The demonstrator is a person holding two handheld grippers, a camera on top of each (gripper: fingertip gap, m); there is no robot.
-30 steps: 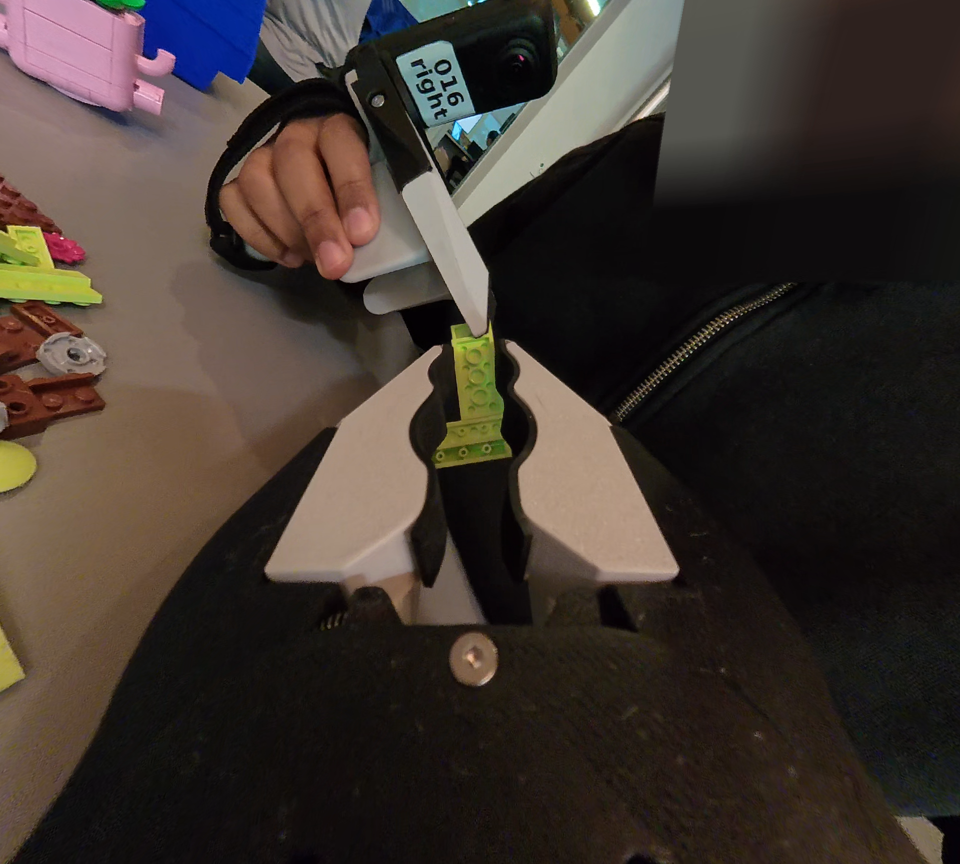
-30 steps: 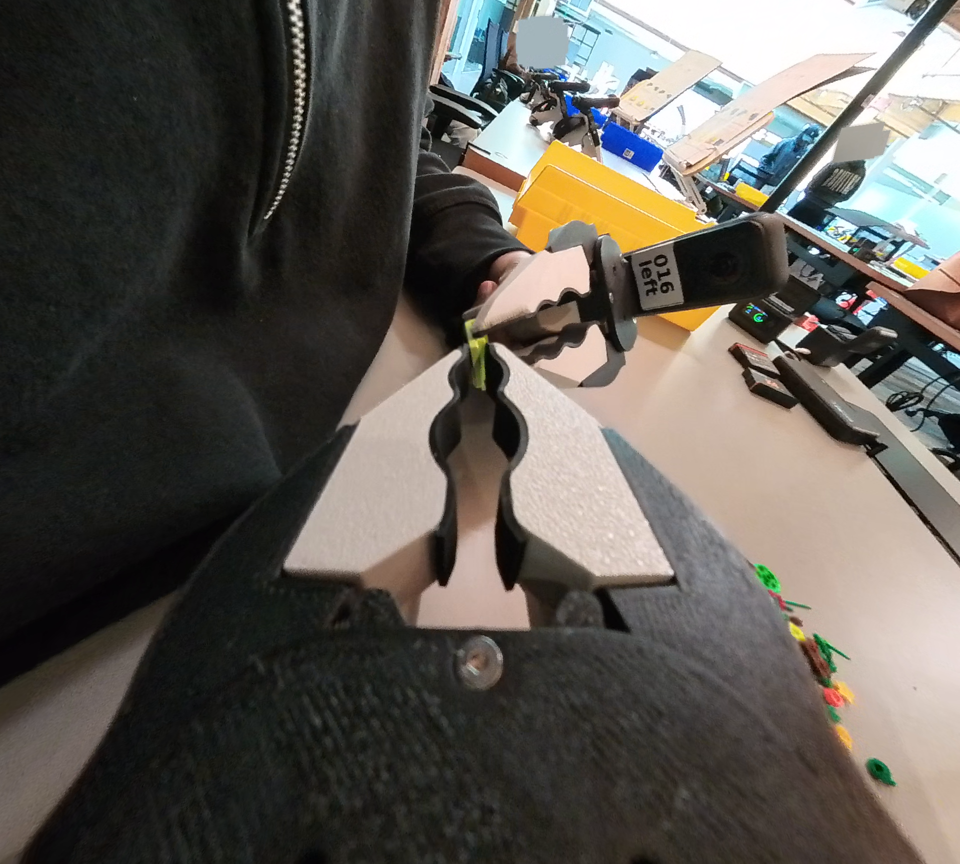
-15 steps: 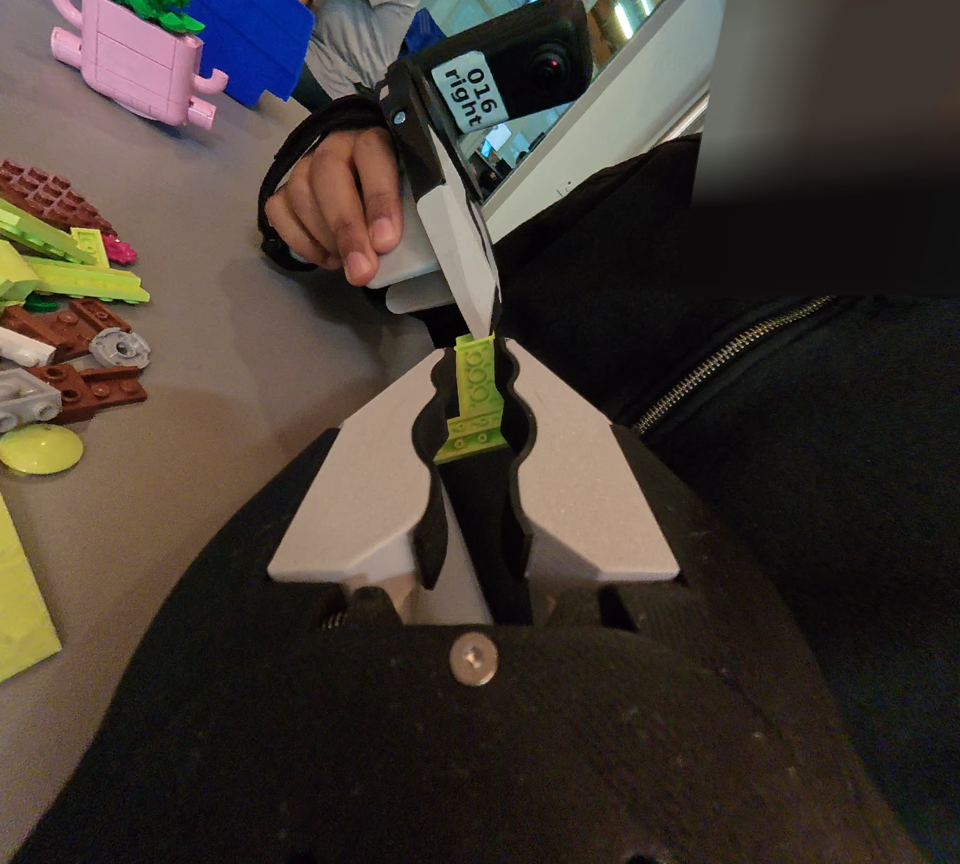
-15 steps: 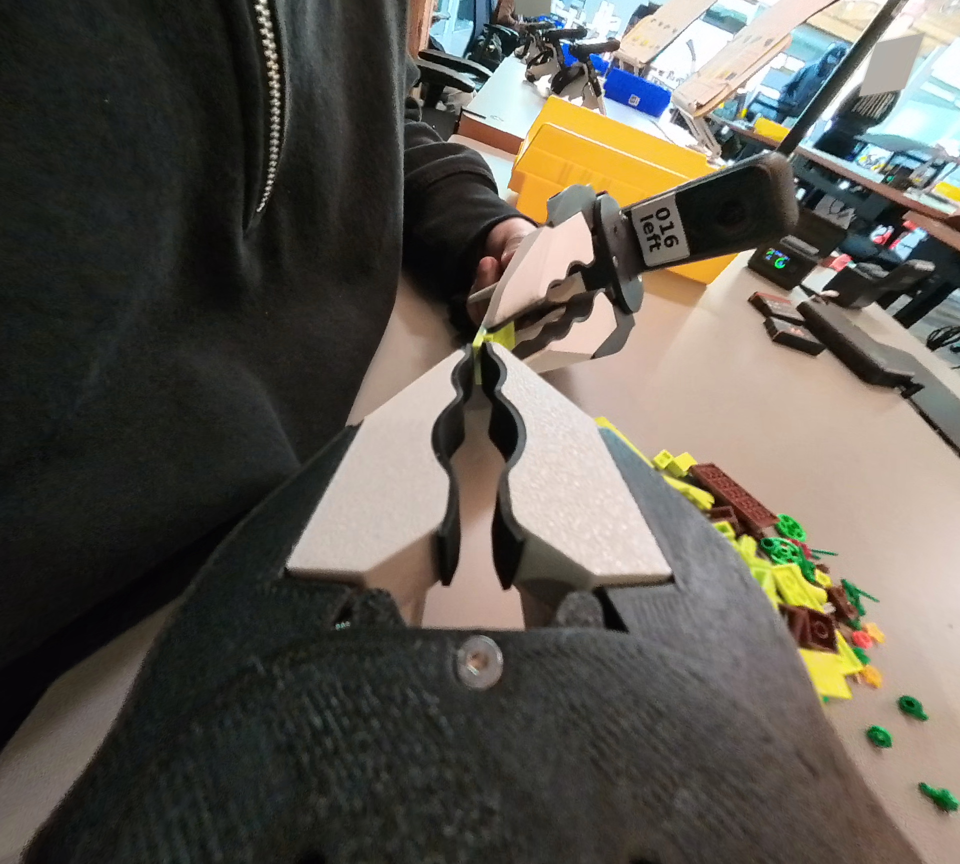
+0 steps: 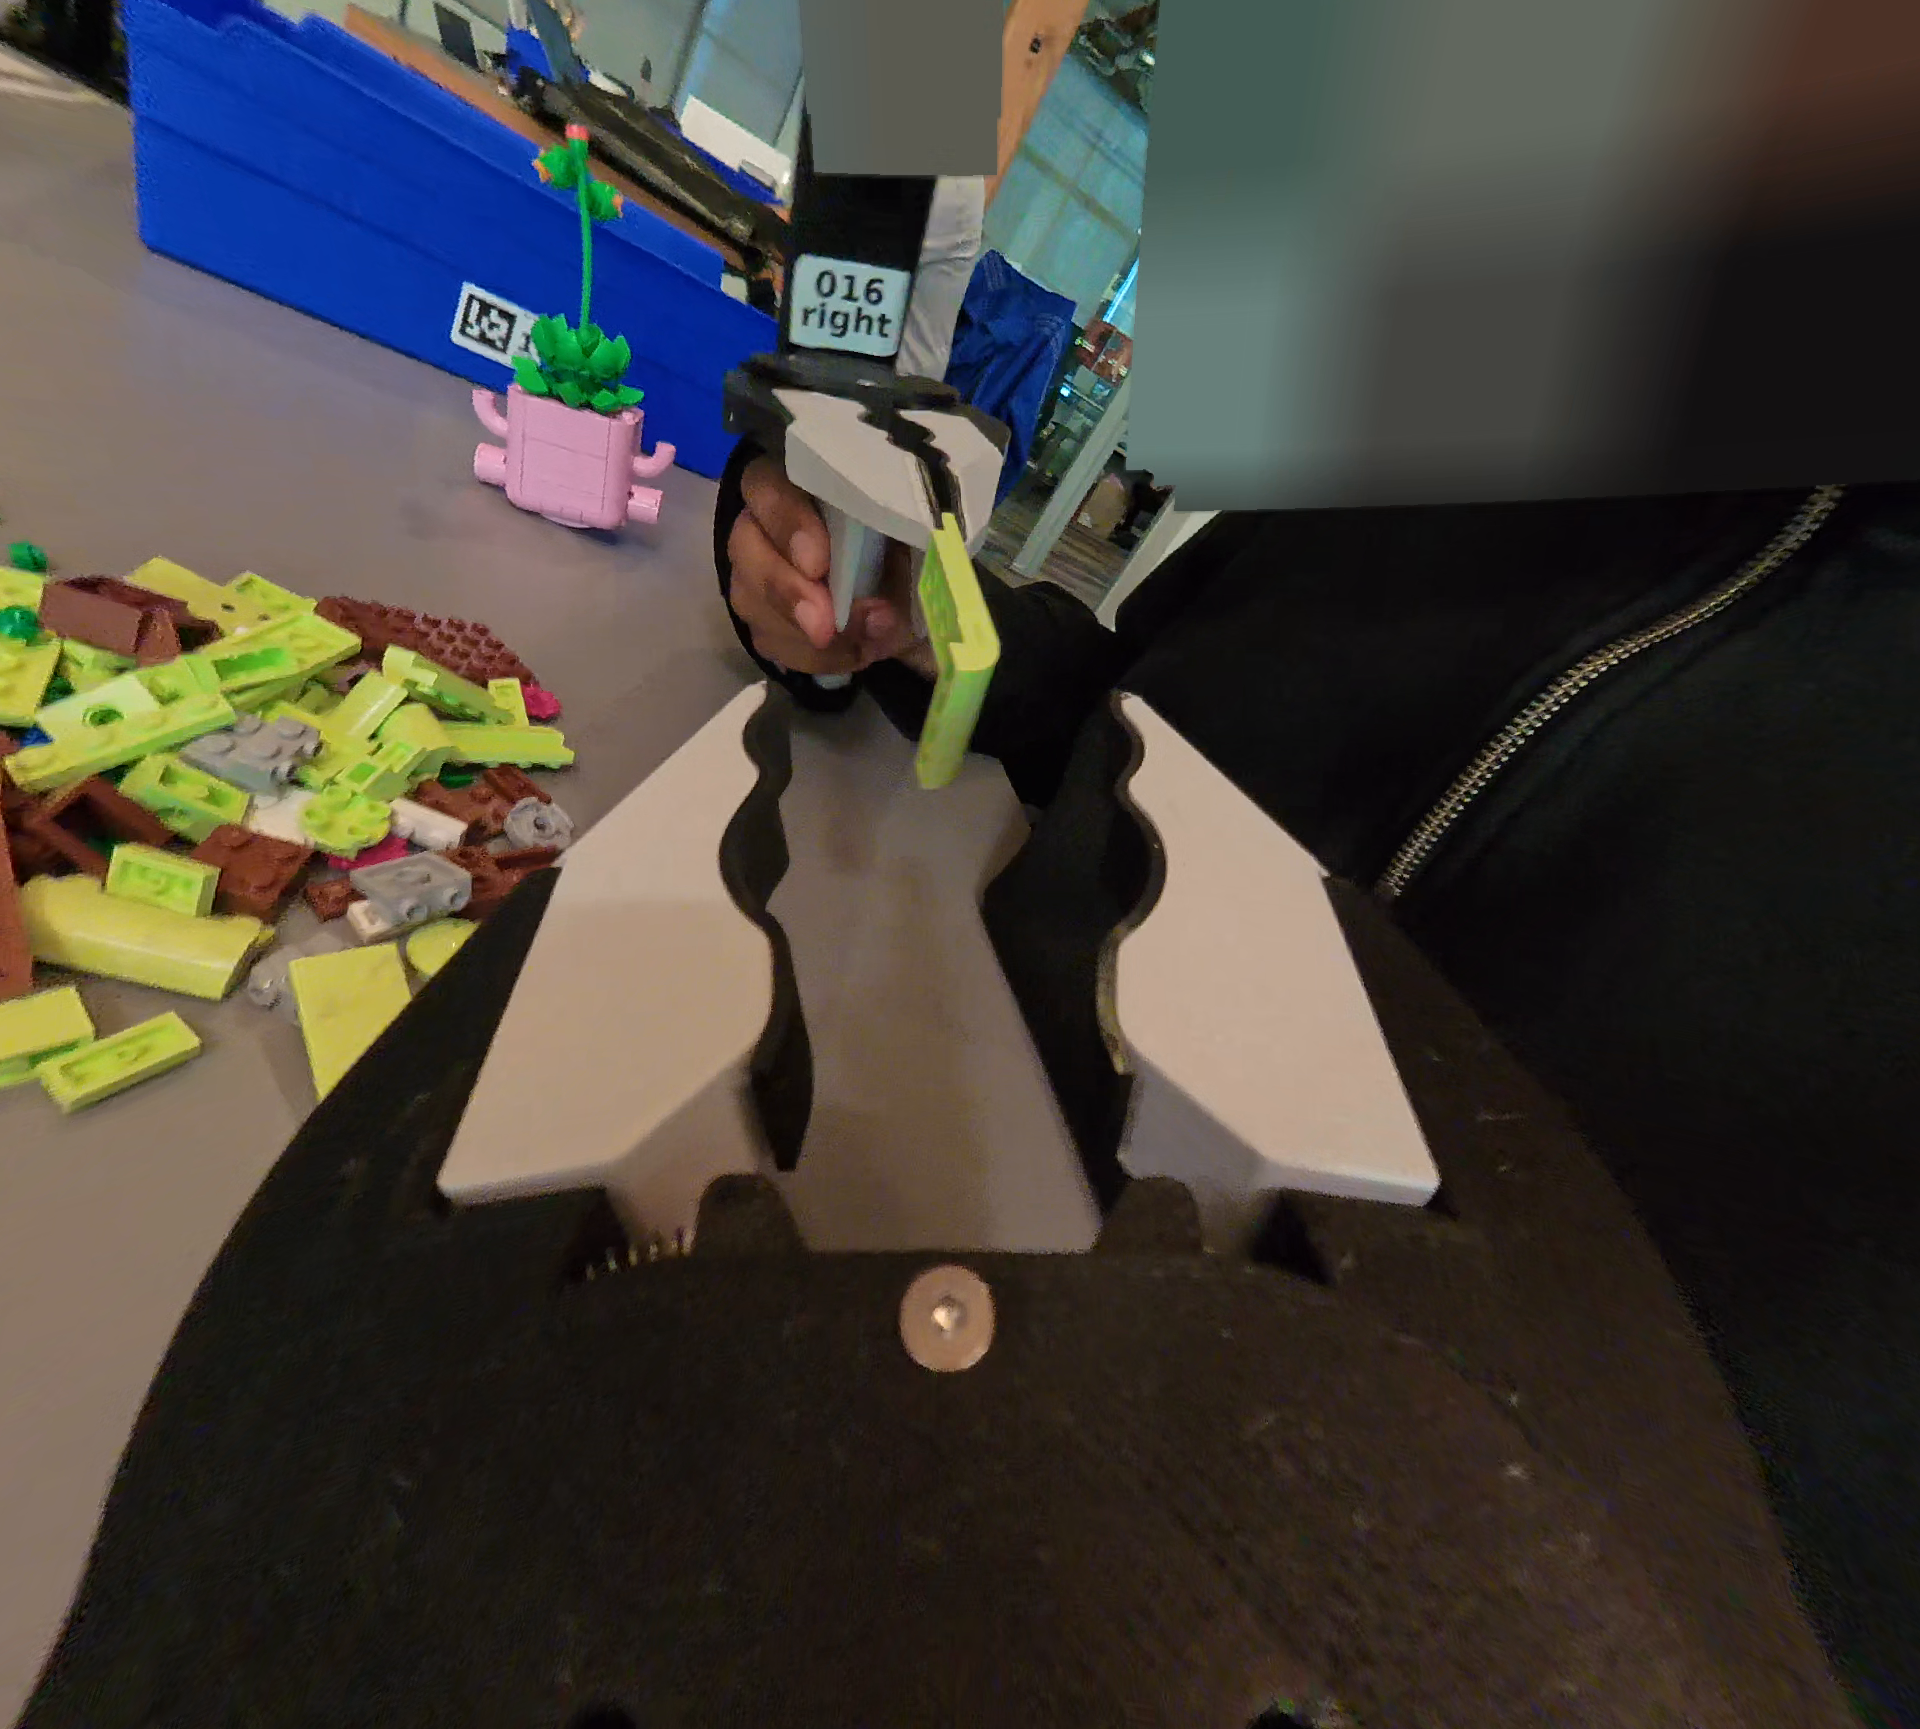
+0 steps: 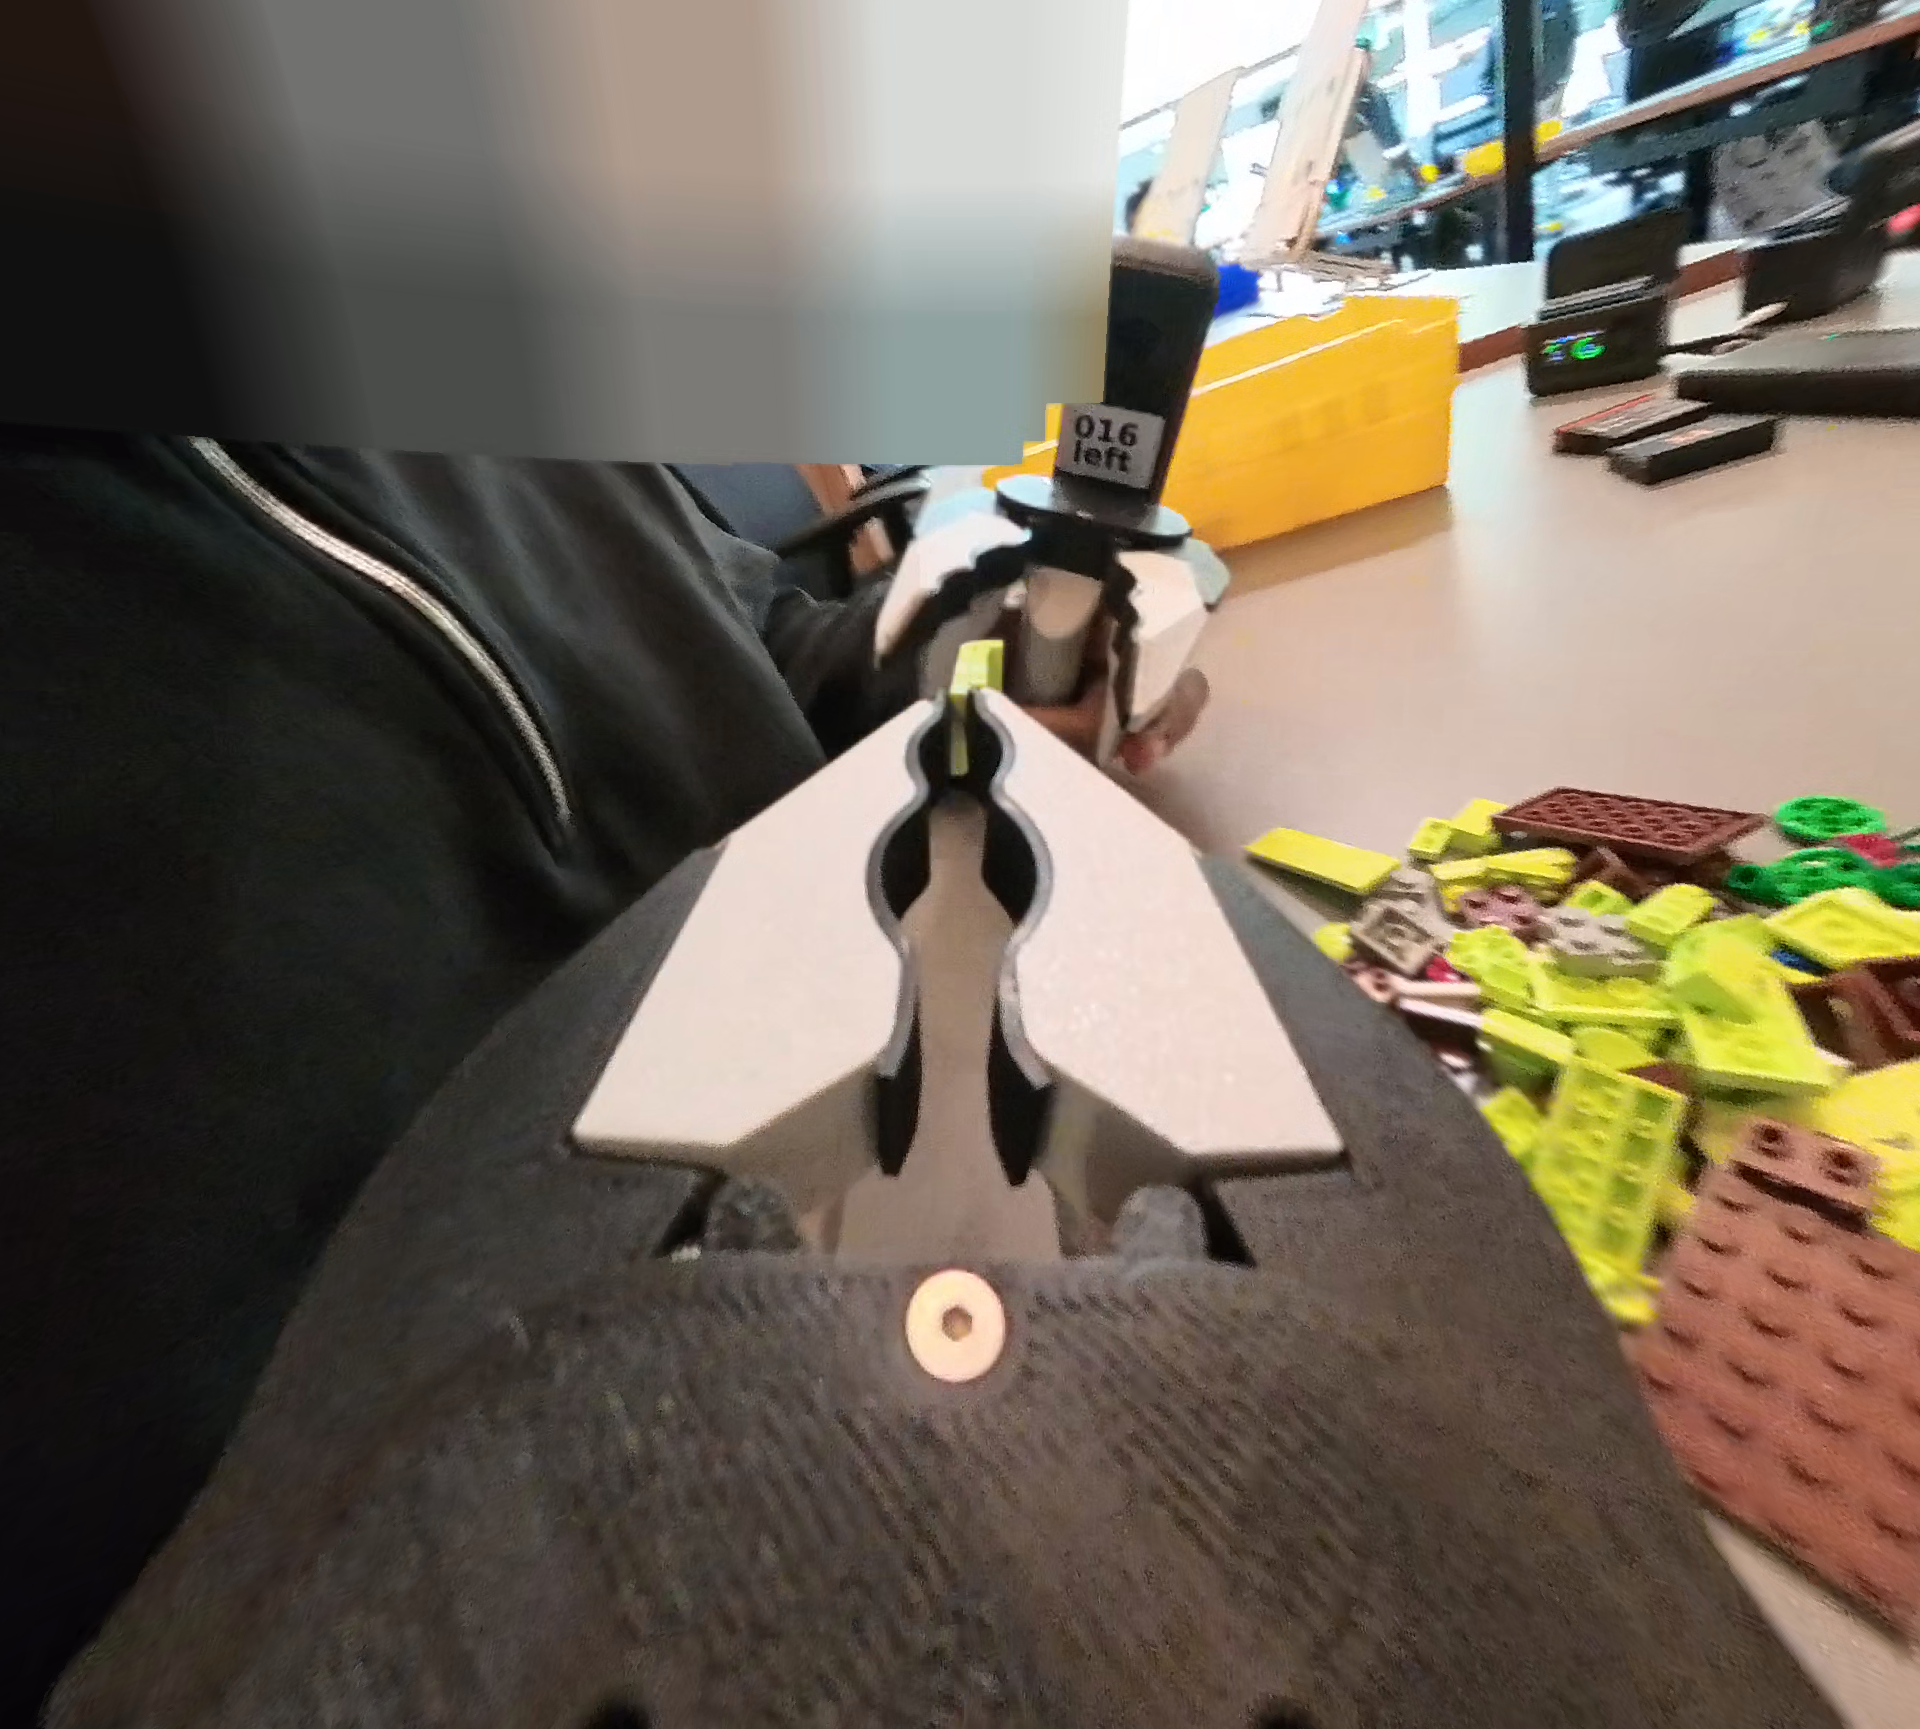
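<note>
My right gripper [image 6: 961, 723] is clamped on a lime-green brick piece [image 5: 956, 651] at its fingertips, held upright above the desk [image 5: 260, 432]; my left gripper [image 5: 940, 723] stands wide open and empty, just beside that piece; a loose brick pile [image 5: 260, 775] lies left; a pink brick pot [image 5: 566, 464] stands beyond.

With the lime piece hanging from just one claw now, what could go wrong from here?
1. The right claw pinches the lime green piece only at its top end, so it might pivot or slip out.
2. The left claw is open beside the piece, close enough that it could knock it.
3. If dropped, it could vanish among the similar lime bricks in the brick pile.
</note>
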